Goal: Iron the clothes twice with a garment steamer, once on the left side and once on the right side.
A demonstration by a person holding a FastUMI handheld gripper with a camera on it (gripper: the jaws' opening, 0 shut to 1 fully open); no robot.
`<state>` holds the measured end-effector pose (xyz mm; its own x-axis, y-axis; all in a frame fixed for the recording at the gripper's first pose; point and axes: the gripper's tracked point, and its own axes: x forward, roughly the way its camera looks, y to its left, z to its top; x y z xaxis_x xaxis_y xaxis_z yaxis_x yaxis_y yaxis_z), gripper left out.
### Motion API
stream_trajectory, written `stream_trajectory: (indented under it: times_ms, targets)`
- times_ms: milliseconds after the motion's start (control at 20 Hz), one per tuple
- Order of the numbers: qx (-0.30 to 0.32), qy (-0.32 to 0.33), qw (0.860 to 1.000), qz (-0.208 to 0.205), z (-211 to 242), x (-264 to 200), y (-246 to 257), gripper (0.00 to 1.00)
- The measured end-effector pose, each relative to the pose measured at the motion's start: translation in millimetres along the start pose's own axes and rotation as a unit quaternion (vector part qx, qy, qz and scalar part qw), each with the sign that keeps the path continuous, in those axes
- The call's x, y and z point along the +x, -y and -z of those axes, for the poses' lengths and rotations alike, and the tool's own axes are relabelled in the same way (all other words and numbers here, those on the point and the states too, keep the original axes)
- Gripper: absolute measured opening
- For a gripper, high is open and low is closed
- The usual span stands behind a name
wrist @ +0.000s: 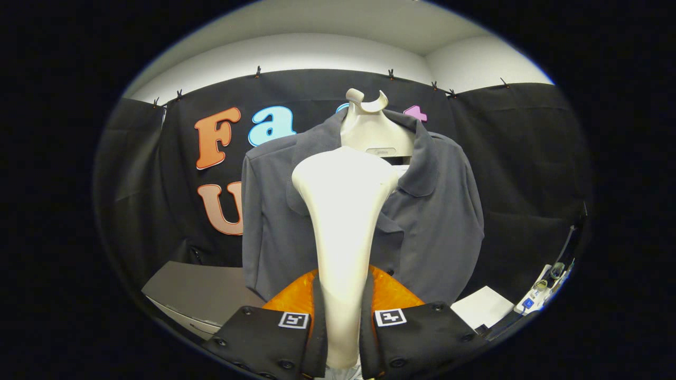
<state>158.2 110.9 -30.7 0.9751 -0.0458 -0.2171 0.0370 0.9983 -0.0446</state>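
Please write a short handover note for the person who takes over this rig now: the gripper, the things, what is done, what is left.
Gripper: shut on the white, long-necked plastic garment steamer, both fingers pressing its handle.
Steamer head: raised in front of the chest of the grey cloth jacket; contact cannot be told.
Jacket: hangs on a white hanger stand before the black cloth wall.
Done: steamer picked up and brought to the jacket.
Left: passes on the left and right sides; none can be confirmed from this picture.

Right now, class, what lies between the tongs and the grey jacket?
In the gripper view, the white steamer: the tongs are shut on its handle, and its head rises in front of the grey jacket.
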Motion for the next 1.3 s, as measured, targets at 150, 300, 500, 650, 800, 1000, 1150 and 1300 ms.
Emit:
stream_trajectory:
  times_ms: [150, 300, 500, 650, 800, 1000, 1150, 1300]
  targets:
    - [-0.003, -0.004, 0.999, -0.039, 8.1, 13.9, 4.2, 0.32]
    - [-0.017, -0.007, 0.997, -0.073, 22.3, 18.8, 7.5, 0.32]
    - [-0.027, -0.027, 0.995, -0.097, 54.2, 16.7, 18.2, 0.32]
    - [-0.032, -0.041, 0.993, -0.105, 74.7, 15.8, 22.4, 0.32]
    - [-0.036, -0.053, 0.991, -0.114, 94.1, 15.7, 22.2, 0.32]
    - [-0.038, -0.071, 0.99, -0.119, 123.0, 16.2, 21.6, 0.32]
    - [-0.04, -0.089, 0.988, -0.122, 148.0, 15.9, 24.5, 0.32]
    - [-0.042, -0.108, 0.986, -0.124, 172.3, 16.2, 25.1, 0.32]
